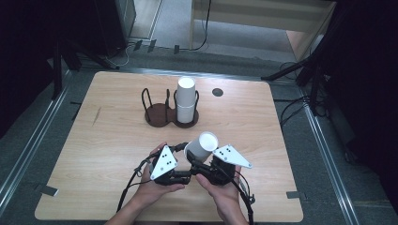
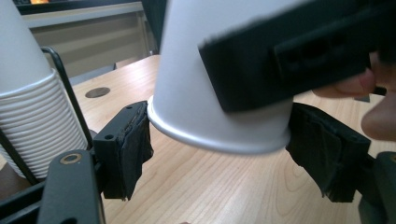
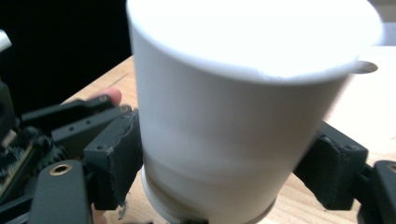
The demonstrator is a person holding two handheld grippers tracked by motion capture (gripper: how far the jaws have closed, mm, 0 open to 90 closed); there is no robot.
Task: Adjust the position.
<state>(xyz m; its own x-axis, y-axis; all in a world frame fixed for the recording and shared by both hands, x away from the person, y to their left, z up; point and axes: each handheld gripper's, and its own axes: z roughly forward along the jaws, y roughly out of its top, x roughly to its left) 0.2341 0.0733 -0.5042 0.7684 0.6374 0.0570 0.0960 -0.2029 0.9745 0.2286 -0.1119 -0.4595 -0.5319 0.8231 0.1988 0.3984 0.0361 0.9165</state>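
A white paper cup (image 1: pixel 202 144) hangs tilted above the table's front middle, held between both grippers. My left gripper (image 1: pixel 186 158) comes in from the left, and in the left gripper view (image 2: pixel 217 140) its two pads touch the cup's (image 2: pixel 196 84) rolled rim on either side. My right gripper (image 1: pixel 199 163) comes in from the right. Its pads press both sides of the cup (image 3: pixel 224 121) in the right gripper view (image 3: pixel 229 163). The right gripper's black finger (image 2: pixel 289 60) crosses the cup wall in the left gripper view.
A dark two-ring cup rack (image 1: pixel 164 115) stands at the table's middle back. Its right ring holds an upside-down stack of white cups (image 1: pixel 186 101), also close at the left (image 2: pixel 28 116). A round cable hole (image 1: pixel 217 92) lies behind it. Cables trail off the front edge.
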